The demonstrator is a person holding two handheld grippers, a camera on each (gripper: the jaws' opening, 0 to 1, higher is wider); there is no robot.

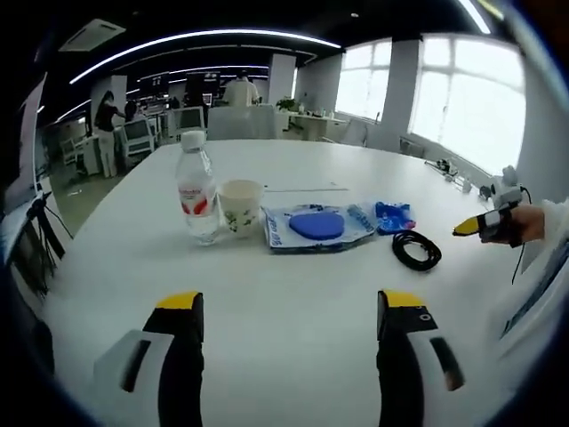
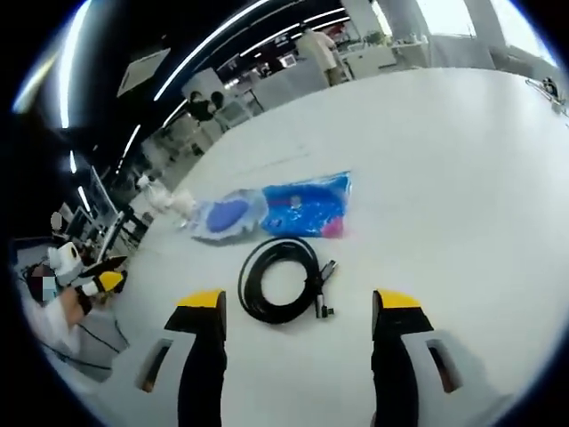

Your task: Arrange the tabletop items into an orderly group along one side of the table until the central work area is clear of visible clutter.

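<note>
Two jaws stand open on your right gripper (image 2: 298,307) — the black cable coil (image 2: 283,278) lies on the white worktop (image 2: 444,160) just ahead, between them. Your left gripper (image 1: 289,307), open too, sits farther off.

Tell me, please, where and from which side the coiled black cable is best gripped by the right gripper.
Probably the near arc of the coiled black cable, from above, one jaw inside the loop and one outside. It lies flat on the white table, so there is nothing to grasp sidelong. The right gripper is open just before it. Avoid the plug end.
</note>
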